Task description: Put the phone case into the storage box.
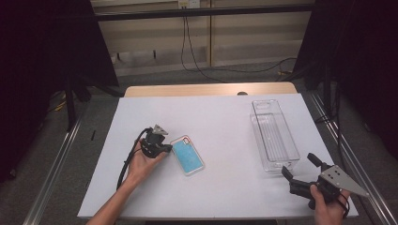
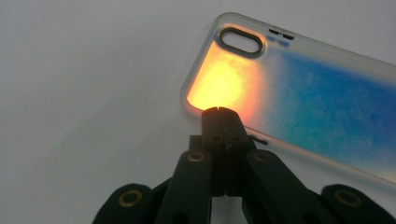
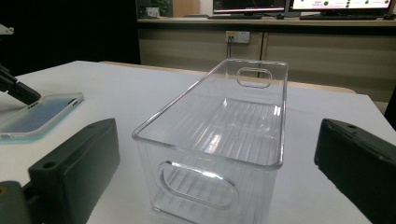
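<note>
On matte white table [image 1: 220, 187]: glossy blue phone case [image 1: 187, 154] beside pinched-together left gripper [image 1: 164, 149]; right gripper [image 1: 298, 168] fingers apart.

Just ahead of your left gripper [image 2: 219, 112], with its matt black plastic jaws, the phone case [image 2: 299, 98] looks glossy and translucent. Before your right gripper [image 1: 300, 172], the storage bin [image 3: 219, 135] is clear, shiny, ribbed plastic on the matt white table [image 1: 225, 117].

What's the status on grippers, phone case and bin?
Left gripper shut, tips at phone case edge. Right gripper open, facing empty clear bin. Nothing between case and bin.
</note>
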### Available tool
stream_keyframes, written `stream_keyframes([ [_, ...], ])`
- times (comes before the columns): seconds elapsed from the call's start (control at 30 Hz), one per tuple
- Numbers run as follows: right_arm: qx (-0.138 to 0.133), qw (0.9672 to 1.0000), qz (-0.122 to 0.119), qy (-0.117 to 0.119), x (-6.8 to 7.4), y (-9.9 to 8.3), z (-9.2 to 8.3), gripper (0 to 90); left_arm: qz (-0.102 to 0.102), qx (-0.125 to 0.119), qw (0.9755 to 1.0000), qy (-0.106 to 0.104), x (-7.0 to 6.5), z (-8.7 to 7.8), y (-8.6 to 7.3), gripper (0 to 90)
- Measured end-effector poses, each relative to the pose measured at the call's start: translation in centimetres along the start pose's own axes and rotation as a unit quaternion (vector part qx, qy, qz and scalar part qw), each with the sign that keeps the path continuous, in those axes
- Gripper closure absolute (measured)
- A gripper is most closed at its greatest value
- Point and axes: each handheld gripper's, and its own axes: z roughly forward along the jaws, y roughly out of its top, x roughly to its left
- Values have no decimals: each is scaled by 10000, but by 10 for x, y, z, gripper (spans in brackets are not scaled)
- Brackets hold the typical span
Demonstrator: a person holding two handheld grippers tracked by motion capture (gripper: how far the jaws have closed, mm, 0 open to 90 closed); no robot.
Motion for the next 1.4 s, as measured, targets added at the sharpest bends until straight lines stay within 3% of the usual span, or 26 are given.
stream_keyframes([
  [0.23,0,10000,-3,-29,0,0,0,0,-32,-10,10000,-7,3,3,3,900],
  [0.57,-50,10000,-50,-18,0,1,-1,0,-252,-107,9996,-89,12,6,3,900],
  [0.83,-55,10000,-55,-46,-1,1,-1,0,-178,-57,9998,3,11,12,12,900],
  [1.4,-65,9999,-90,-72,0,1,-1,0,-146,-54,9999,-43,8,17,21,900],
])
